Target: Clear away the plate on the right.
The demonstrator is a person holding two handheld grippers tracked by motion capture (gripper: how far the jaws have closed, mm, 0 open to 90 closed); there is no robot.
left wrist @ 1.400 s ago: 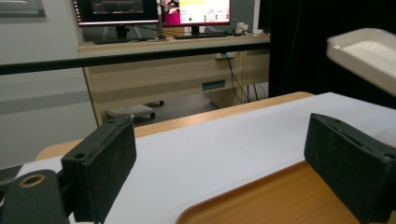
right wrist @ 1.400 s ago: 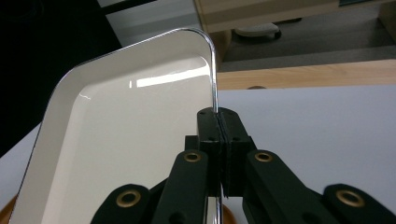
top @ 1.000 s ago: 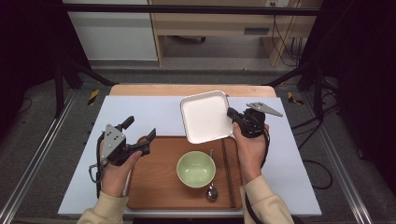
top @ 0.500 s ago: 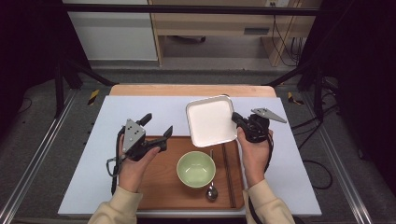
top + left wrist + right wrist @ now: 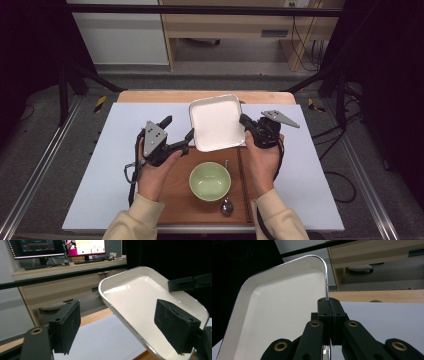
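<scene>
A white square plate (image 5: 216, 122) hangs tilted above the table's far middle. My right gripper (image 5: 244, 121) is shut on its right rim; in the right gripper view the jaws (image 5: 329, 302) pinch the thin edge of the plate (image 5: 282, 307). My left gripper (image 5: 179, 127) is open just left of the plate. Its jaws have just been closing a little. In the left gripper view the plate (image 5: 140, 297) has its near rim between the two pads (image 5: 67, 327), and neither pad presses on it.
A wooden tray (image 5: 172, 197) lies at the front middle on a pale mat (image 5: 110, 170). A light green bowl (image 5: 210, 181) stands on the tray, with a metal spoon (image 5: 226, 205) beside it. Dark frame posts stand at both sides.
My left hand has moved right and slightly up, from the tray's left edge to the plate's left rim. The plate in the right gripper has shifted a little to the right.
</scene>
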